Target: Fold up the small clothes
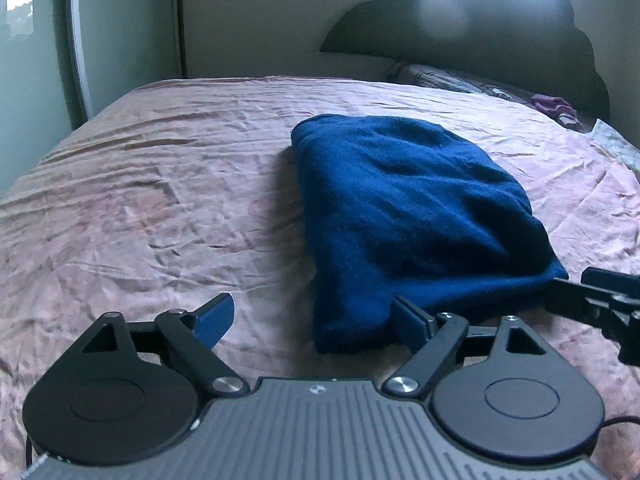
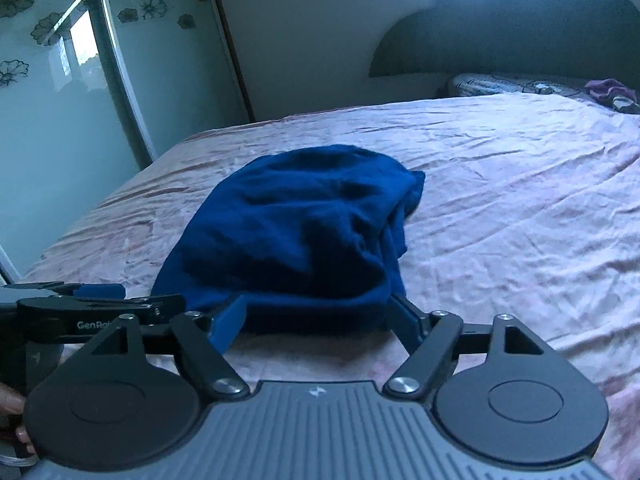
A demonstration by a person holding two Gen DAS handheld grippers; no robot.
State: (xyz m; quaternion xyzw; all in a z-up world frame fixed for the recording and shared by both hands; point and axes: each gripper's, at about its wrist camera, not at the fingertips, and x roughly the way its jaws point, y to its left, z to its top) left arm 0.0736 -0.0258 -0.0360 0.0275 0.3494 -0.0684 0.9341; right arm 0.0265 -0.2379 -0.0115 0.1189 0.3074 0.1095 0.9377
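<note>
Your right gripper point(image 1: 600, 300) shows only as a dark stub at the right edge of the left wrist view, cut off by the frame. From the right wrist view, your left gripper point(image 2: 96, 300) is likewise half out of the picture at the left edge, and a fingertip point(image 2: 12, 402) of your hand peeks in below it. The headboard point(image 1: 460, 28) is washed out by glare from the window behind it, and the small purple cloth point(image 2: 610, 92) near the pillow point(image 2: 516, 82) is too blurred to identify.

The blue garment point(image 1: 408, 208) lies folded into a thick, soft bundle on the wrinkled pink bedsheet point(image 1: 160, 184), roughly mid-bed. Its top is rumpled; on the right side loose layers and a corner stick out.

Both your grippers stand wide open. The left one's point(image 1: 316, 320) fingers straddle the bundle's near left corner without pressing it. The right one's point(image 2: 316, 318) fingers sit either side of the near edge, gripping nothing.
</note>
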